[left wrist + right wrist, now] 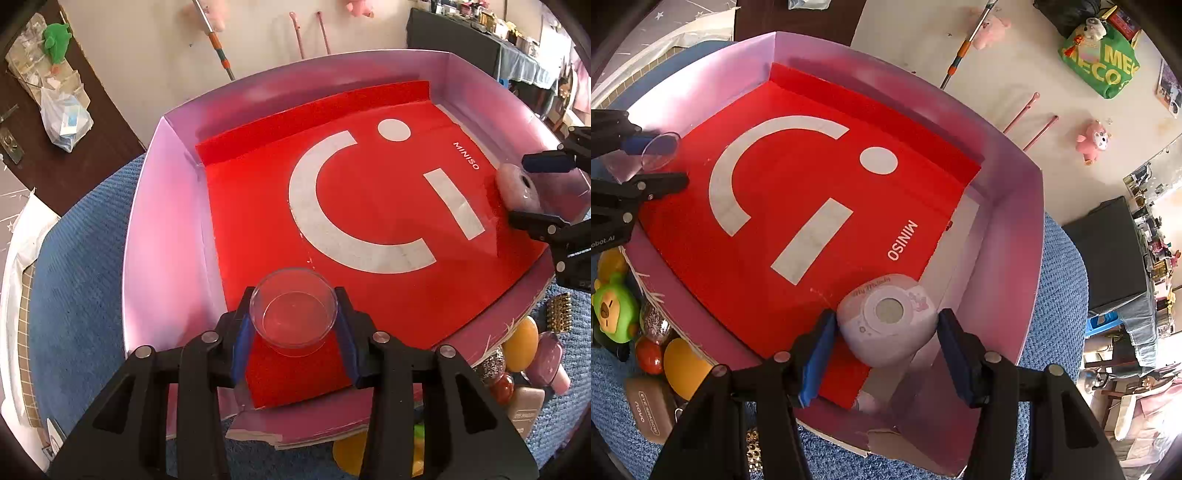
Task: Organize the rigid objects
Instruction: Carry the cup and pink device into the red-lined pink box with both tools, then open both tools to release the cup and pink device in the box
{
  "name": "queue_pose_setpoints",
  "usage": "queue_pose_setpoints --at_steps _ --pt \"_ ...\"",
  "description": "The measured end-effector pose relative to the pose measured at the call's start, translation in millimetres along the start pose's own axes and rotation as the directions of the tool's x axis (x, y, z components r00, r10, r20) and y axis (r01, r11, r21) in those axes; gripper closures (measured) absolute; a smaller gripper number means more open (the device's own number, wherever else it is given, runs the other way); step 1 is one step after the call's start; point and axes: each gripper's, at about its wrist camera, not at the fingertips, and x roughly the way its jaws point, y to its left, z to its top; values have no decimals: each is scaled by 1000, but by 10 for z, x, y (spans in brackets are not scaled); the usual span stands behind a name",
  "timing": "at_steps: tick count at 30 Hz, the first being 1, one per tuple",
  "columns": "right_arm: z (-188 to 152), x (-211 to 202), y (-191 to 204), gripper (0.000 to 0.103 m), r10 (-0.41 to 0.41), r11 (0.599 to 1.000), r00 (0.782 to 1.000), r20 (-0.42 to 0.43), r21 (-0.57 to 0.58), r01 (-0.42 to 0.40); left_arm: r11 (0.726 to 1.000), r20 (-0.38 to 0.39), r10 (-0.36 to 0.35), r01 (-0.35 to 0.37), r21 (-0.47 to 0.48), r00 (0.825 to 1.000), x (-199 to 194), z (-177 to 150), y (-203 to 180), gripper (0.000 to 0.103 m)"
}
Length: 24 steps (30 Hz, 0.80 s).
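My left gripper (293, 334) clamps a clear, round glass dish (293, 312) over the pink box's (166, 206) near edge; red liner beneath. My right gripper (886, 345) grips a pale lilac toy camera (886, 319), rounded, grey lens, at the box's right corner.

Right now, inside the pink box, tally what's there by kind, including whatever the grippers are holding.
Clear glass dish, held by the left gripper: 1
Pale pink toy camera, between the right gripper pads: 1
Red Miniso bag lining the pink box: 1
Total: 3

MINISO on red bag (798, 206), perhaps "EYE SHADOW" box (650, 410)
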Motion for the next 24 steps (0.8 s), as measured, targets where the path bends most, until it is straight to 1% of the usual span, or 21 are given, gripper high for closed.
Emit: queue_pose_setpoints --at_steps 8,12,17,18,19,20,21,24 --pt "-13 -4 5 44 -1 1000 1000 -5 -2 1 1000 8 -11 12 -11 1000 -2 -17 18 63" --pt "-20 -16 12 43 0 1000 1000 -7 -2 0 999 21 -50 51 -17 999 -41 -32 21 55" --pt "-28 -50 32 39 9 1000 1000 -3 2 -9 998 57 -53 55 -22 997 -145 -42 19 48" --pt "-32 -62 33 36 6 1000 1000 1 4 -6 998 66 -54 55 -25 996 -172 -41 23 43" --pt "-32 -74 32 31 6 1000 1000 6 8 -6 998 78 -48 51 -31 996 -211 -41 32 39" --pt "-38 -102 23 28 11 1000 1000 16 13 -11 998 87 -44 47 -35 995 -244 -44 31 32" --pt "-44 -143 9 25 13 1000 1000 29 23 -14 998 100 -41 46 -41 994 -282 -47 43 30" --pt "-44 -247 -15 25 17 999 998 56 41 -20 996 140 -58 68 -64 988 -416 -64 93 30"
